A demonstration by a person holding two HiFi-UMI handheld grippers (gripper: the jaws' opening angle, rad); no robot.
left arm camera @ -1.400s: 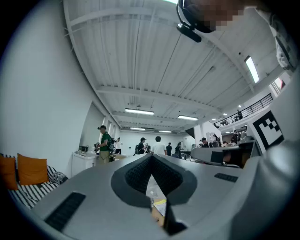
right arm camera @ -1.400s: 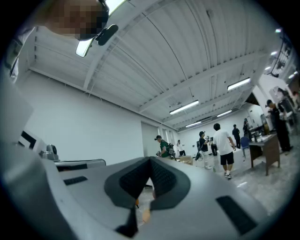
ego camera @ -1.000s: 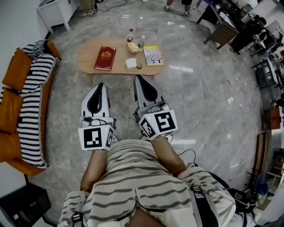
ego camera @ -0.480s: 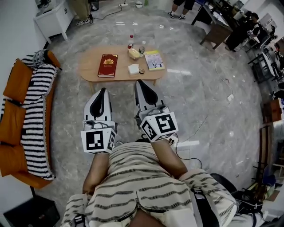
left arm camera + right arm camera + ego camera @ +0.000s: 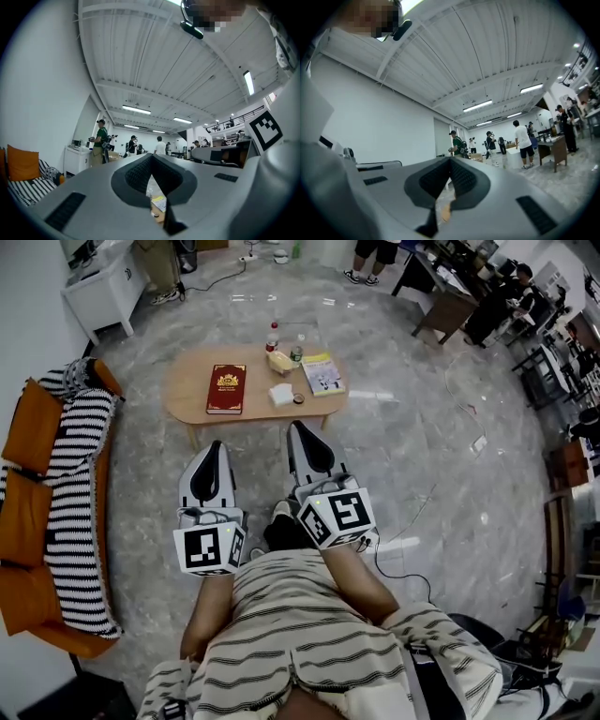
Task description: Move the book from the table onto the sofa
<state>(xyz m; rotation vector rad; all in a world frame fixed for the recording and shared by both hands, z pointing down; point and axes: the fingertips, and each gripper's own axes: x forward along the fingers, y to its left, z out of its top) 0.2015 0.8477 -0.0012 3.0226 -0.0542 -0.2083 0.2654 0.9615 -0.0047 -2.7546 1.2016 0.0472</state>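
A red book (image 5: 226, 389) with gold print lies flat on the left part of an oval wooden table (image 5: 187, 399). An orange sofa (image 5: 28, 512) with a black-and-white striped throw (image 5: 75, 484) stands along the left wall. My left gripper (image 5: 215, 445) and right gripper (image 5: 294, 426) are held side by side in front of my body, short of the table's near edge. Both are shut with nothing in them. In the left gripper view the shut gripper (image 5: 151, 158) hides most of the table. The right gripper (image 5: 451, 161) points level across the room.
On the table also lie a yellow-covered booklet (image 5: 322, 373), a white box (image 5: 279, 394), bottles (image 5: 273, 337) and a small dish. A white cabinet (image 5: 98, 287) stands at the back left. People stand near desks (image 5: 450, 306) at the back right. A cable (image 5: 412, 521) runs over the marble floor.
The table, book and sofa have slid away and down in the head view as I step. Both grippers kept their places before me and stayed shut.
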